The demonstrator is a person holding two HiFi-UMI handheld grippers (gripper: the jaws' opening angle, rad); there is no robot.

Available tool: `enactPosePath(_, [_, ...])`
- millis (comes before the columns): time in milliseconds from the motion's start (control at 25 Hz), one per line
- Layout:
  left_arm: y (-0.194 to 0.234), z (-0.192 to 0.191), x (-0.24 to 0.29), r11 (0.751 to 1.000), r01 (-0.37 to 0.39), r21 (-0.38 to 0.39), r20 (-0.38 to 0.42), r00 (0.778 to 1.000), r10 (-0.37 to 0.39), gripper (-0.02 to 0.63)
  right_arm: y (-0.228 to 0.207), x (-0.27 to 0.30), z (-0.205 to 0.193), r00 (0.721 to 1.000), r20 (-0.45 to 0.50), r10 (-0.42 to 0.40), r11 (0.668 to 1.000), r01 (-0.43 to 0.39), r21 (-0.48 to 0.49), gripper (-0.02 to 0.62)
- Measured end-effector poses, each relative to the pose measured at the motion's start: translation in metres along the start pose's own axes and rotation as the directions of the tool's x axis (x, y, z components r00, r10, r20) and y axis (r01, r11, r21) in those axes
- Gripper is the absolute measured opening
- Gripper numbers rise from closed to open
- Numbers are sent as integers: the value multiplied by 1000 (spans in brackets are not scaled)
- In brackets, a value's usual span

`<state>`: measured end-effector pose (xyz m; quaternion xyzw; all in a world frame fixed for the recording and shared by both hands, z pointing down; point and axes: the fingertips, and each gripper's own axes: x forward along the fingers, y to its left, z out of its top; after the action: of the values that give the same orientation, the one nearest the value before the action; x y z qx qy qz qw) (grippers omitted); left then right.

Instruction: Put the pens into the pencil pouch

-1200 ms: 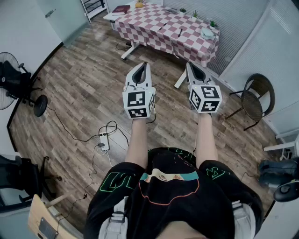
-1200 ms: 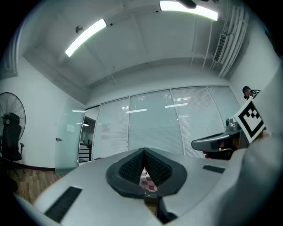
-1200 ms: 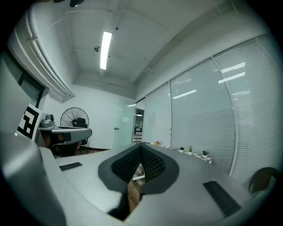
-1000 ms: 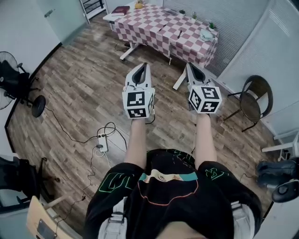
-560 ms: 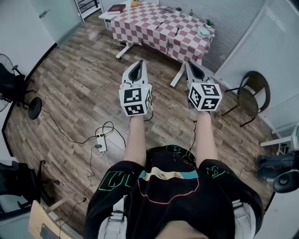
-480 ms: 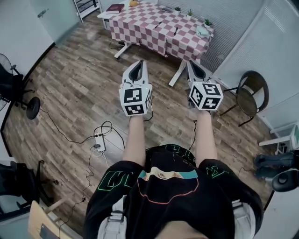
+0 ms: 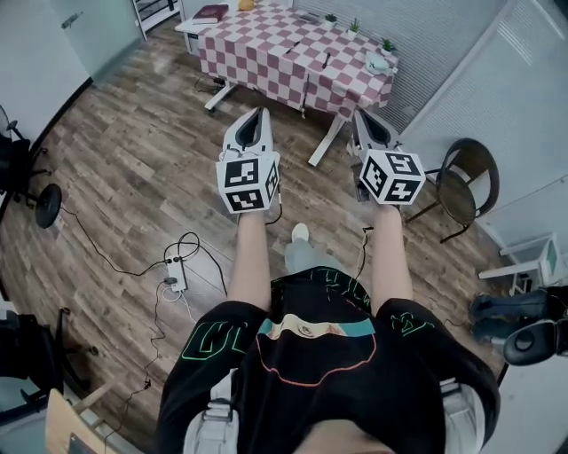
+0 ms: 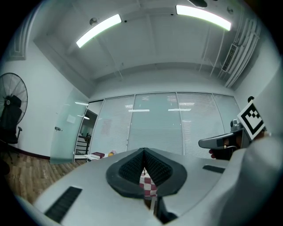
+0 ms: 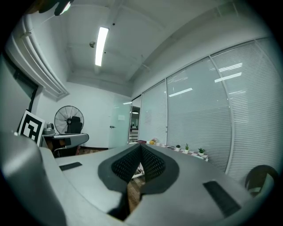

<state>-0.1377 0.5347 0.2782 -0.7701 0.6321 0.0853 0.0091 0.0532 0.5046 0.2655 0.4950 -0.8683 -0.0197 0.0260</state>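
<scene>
A table with a red-and-white checked cloth (image 7: 266, 55) stands far ahead on the wooden floor. Two dark pens (image 7: 326, 60) (image 7: 294, 44) lie on it. A pale object (image 7: 377, 63) sits near its right end, too small to identify. My left gripper (image 7: 258, 112) and right gripper (image 7: 359, 114) are held out side by side at chest height, well short of the table. Both are shut and empty. In the left gripper view the pads (image 8: 132, 167) meet, with the cloth showing below. In the right gripper view the pads (image 9: 152, 164) also meet.
A dark round chair (image 7: 461, 189) stands right of the table. A power strip with cables (image 7: 173, 270) lies on the floor at left, near a fan base (image 7: 43, 204). A book (image 7: 211, 12) and small plants (image 7: 355, 24) are on the table. White furniture (image 7: 532, 259) is at far right.
The table has come closer in the head view as the person steps forward; a shoe now shows below the grippers. The left gripper has drifted a little left. Both stay shut.
</scene>
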Motion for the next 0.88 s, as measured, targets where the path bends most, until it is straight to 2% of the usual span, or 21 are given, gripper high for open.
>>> enactPosePath(200, [8,-11,30,1000,5,-3,-17,1000,-5,-3,-16,27,-13,1000,-16,1,1000,-1,15,2])
enactPosePath(480, [10,-36,93,999,37,-1,-54,998,-37,-3,-58,74,-32,999,-38,-20,998,22,51,2])
enactPosePath(720, [1,-83,154,998,52,-43,-125,990,-57,-4,-115,120,-69,991,-129,-46,994,58,93,2])
enactPosePath(880, [13,-123,192,997,25,-75,-185,982,-39,-5,-135,161,-105,980,-195,-28,990,55,133,2])
